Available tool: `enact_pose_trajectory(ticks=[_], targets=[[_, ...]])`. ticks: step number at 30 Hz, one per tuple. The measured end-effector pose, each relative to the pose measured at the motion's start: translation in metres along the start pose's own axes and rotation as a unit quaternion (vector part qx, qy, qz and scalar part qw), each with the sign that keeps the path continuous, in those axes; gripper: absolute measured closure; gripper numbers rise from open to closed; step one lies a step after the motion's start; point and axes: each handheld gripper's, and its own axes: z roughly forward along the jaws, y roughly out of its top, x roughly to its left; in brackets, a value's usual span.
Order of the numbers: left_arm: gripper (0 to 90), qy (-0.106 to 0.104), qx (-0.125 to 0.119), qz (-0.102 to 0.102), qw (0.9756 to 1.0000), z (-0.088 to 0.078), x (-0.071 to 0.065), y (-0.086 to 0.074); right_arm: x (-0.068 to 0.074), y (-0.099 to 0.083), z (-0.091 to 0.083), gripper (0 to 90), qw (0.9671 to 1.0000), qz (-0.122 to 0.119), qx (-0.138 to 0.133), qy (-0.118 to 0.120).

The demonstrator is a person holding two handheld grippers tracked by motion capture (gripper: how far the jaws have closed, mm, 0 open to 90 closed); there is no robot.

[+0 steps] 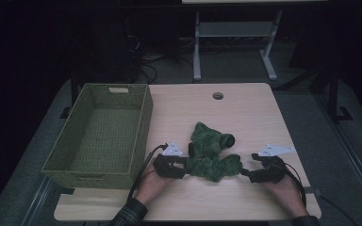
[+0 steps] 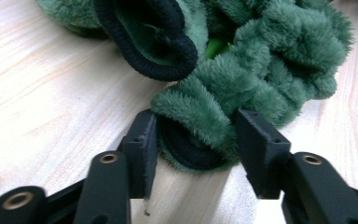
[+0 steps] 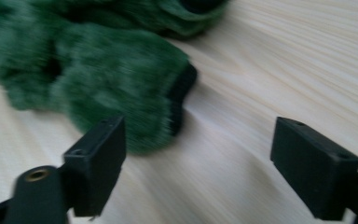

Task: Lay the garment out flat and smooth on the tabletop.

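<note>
Low in the frame, left tongs (image 1: 185, 165) pinch a black-trimmed edge of the fuzzy green garment (image 1: 211, 150), crumpled at the desk's (image 1: 250, 113) lower centre. At its right end, right tongs (image 1: 242, 172) stand spread, touching nothing. Bare desk stretches above; the green wicker basket (image 1: 143, 122) walls the left.
</note>
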Motion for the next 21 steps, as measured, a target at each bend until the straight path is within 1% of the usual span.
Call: enact_pose_trajectory(ticks=[2, 4, 6, 7, 8, 9, 11, 12, 13, 17, 20, 21], targets=[[58.3, -0.006, 0.002, 0.006, 1.0000, 0.000, -0.001, 0.000, 0.003, 0.002, 0.003, 26.6, 0.9998, -0.004, 0.002, 0.019], [66.0, -0.010, 0.003, 0.009, 0.9999, 0.000, -0.002, 0.001, 0.006, 0.005, 0.007, 34.0, 0.9995, -0.008, 0.005, 0.030], [70.8, -0.012, 0.006, 0.015, 0.9998, 0.000, -0.003, 0.002, 0.007, 0.006, 0.010, 41.5, 0.9991, -0.015, 0.008, 0.040], [73.1, -0.012, 0.007, 0.013, 0.9998, 0.001, -0.004, 0.003, 0.008, 0.007, 0.010, 46.1, 0.9990, -0.017, 0.010, 0.041], [74.5, -0.011, 0.012, 0.015, 0.9998, 0.000, -0.005, 0.004, 0.008, 0.007, 0.011, 51.1, 0.9987, -0.023, 0.006, 0.045], [75.6, -0.009, 0.015, 0.016, 0.9997, 0.001, -0.005, 0.005, 0.009, 0.008, 0.011, 56.0, 0.9986, -0.018, 0.011, 0.047], [76.9, -0.003, 0.017, 0.019, 0.9997, 0.001, -0.007, 0.007, 0.009, 0.008, 0.011, 66.4, 0.9985, -0.026, 0.009, 0.047], [77.3, -0.001, 0.016, 0.018, 0.9997, 0.001, -0.007, 0.007, 0.009, 0.008, 0.011, 74.4, 0.9984, -0.031, 0.010, 0.046], [77.6, 0.003, 0.018, 0.017, 0.9997, 0.001, -0.008, 0.007, 0.009, 0.008, 0.010, 78.4, 0.9983, -0.037, 0.009, 0.043], [78.1, 0.006, 0.018, 0.019, 0.9996, -0.002, -0.009, 0.009, 0.010, 0.008, 0.007, 81.5, 0.9982, -0.037, 0.013, 0.044], [78.2, 0.009, 0.018, 0.016, 0.9997, -0.007, -0.011, 0.010, 0.009, 0.009, 0.001, 82.2, 0.9983, -0.040, 0.004, 0.043], [78.2, 0.009, 0.018, 0.015, 0.9997, -0.009, -0.011, 0.010, 0.009, 0.010, -0.002, 82.4, 0.9985, -0.037, 0.004, 0.040]])
